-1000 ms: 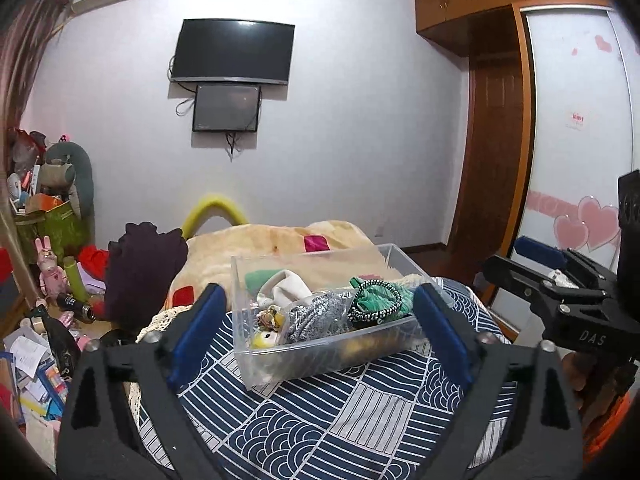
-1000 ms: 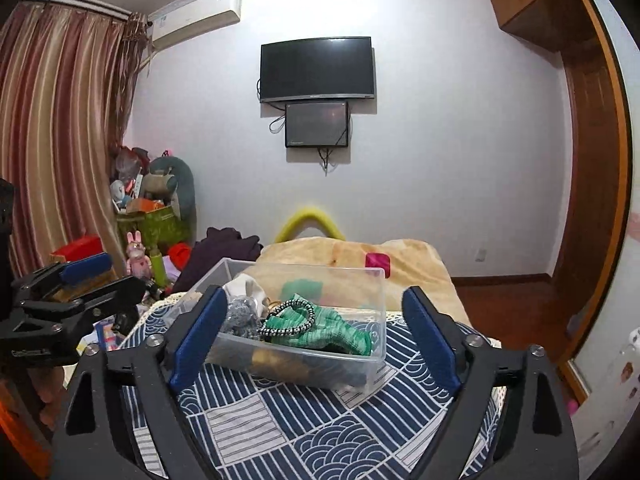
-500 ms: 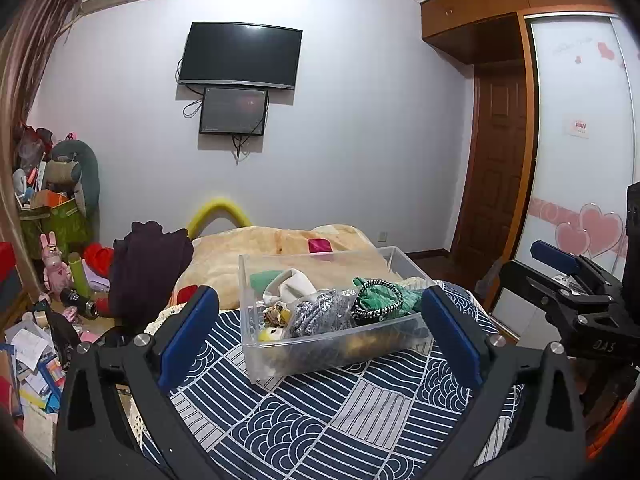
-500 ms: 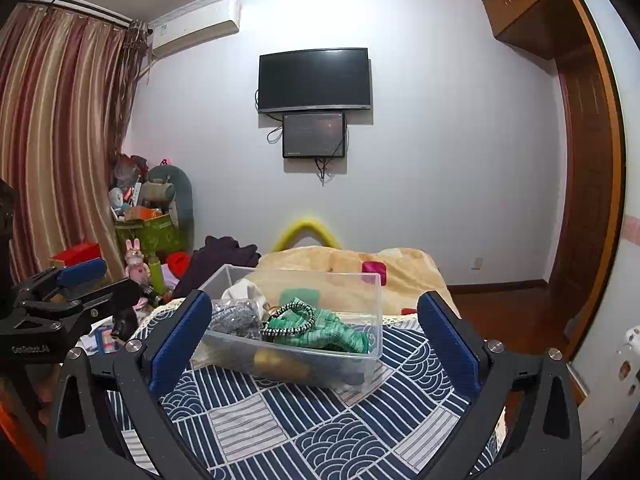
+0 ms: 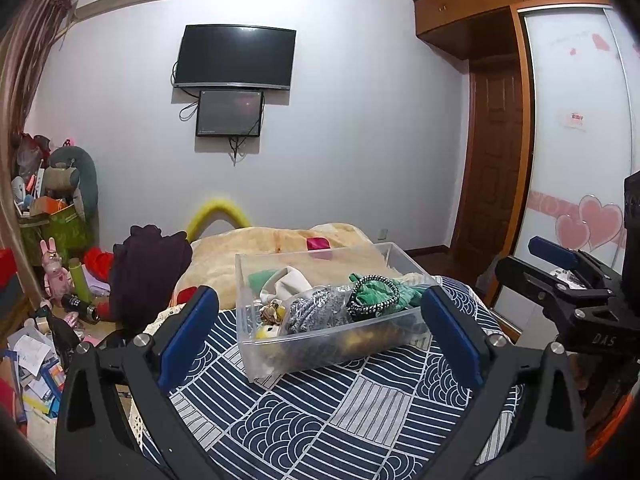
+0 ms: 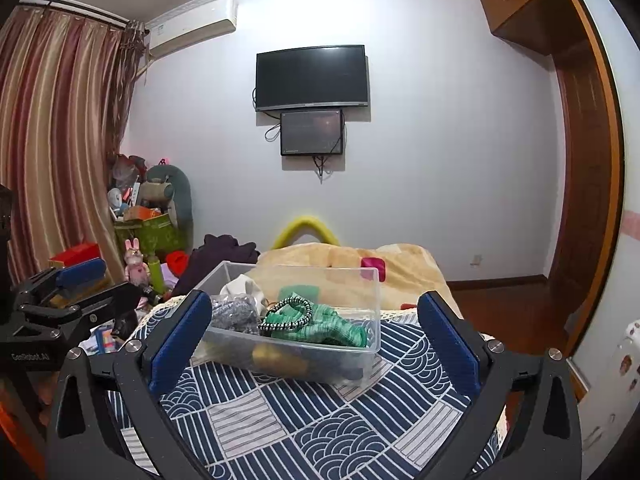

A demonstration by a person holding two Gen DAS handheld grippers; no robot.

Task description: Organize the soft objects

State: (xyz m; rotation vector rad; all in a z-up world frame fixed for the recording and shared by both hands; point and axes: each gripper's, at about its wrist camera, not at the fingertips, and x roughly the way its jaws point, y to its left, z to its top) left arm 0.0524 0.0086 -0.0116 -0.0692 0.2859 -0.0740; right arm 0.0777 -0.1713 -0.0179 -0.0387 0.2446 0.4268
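A clear plastic box [image 5: 256, 356] stands on the blue patterned bed cover [image 5: 304, 412]. It holds several soft things: a green cloth [image 5: 368, 294], a black-and-white cord ring [image 5: 376, 296], a grey knit piece [image 5: 316, 312], a white cloth [image 5: 286, 284]. The box also shows in the right wrist view [image 6: 360, 346], with the green cloth [image 6: 332, 326] in it. My left gripper [image 5: 318, 344] is open and empty, short of the box. My right gripper [image 6: 314, 344] is open and empty, also short of it.
A beige blanket [image 5: 256, 248] lies beyond the box. A dark garment [image 5: 148, 268] hangs at the bed's left. Toys, boxes and papers [image 5: 44, 280] clutter the floor at left. A wardrobe [image 5: 576, 160] and door [image 5: 492, 160] stand at right.
Both grippers have tilted up and drawn back a little, so the box sits lower in both views. Both stay open. The box's contents have not moved.
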